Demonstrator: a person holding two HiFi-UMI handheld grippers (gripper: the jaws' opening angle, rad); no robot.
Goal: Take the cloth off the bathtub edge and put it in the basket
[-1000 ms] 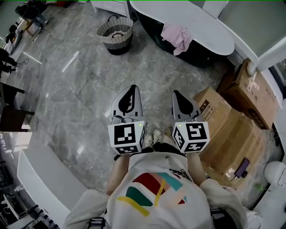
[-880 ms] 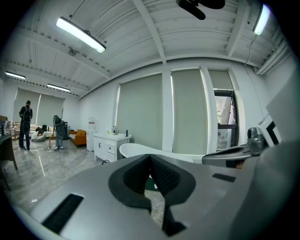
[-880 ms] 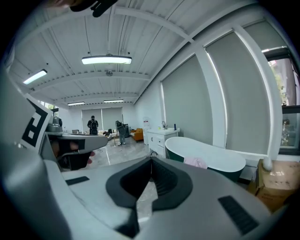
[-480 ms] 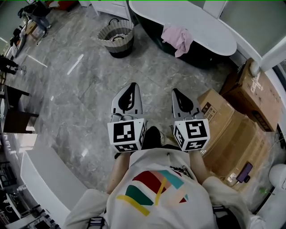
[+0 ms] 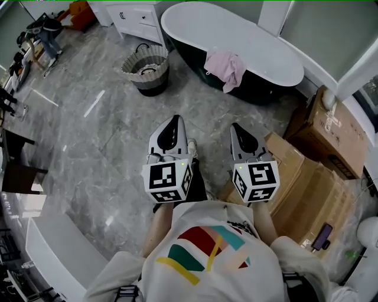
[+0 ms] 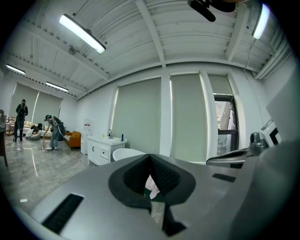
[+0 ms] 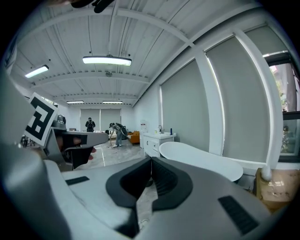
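grey marbled floor (image 5: 88,153), glossy, with streaks of reflected light. on it stand a woven basket (image 5: 146,69) at upper middle, a bathtub (image 5: 248,41) just right of it, a white cabinet (image 5: 134,16) beyond the basket, and cardboard boxes (image 5: 310,189) at the right. a pink cloth (image 5: 224,66) hangs over the bathtub's near edge

The person wears a white T-shirt (image 5: 207,259) with short sleeves and a print of red, green, yellow and pale pink bands. The left tool (image 5: 175,120) and the right tool (image 5: 237,127) each have a pale grey shell, black ribbed pads and a white cube (image 5: 168,181) with black square markers.
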